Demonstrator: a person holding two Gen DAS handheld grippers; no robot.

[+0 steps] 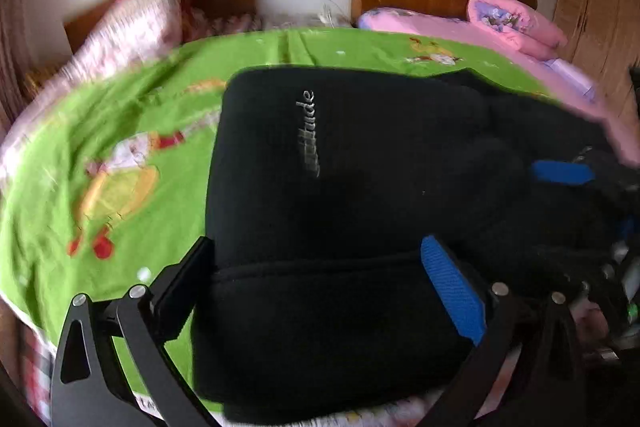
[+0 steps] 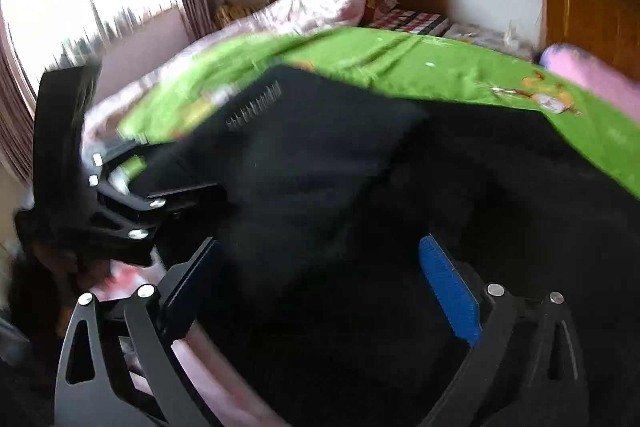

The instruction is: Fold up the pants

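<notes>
Your pants (image 1: 360,227) lie folded into a thick black block on the green sheet (image 1: 120,147), near the bed's front edge, silver lettering facing up. Your left gripper (image 1: 324,291) stands wide apart over the near end of the block; the pads seem clear of the cloth, though blur makes that hard to judge. Your right gripper (image 2: 320,291) is spread wide too, hanging over the dark fabric with nothing pinched

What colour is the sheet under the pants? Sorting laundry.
Bright green sheet with cartoon prints, clearest in the left wrist view.
</notes>
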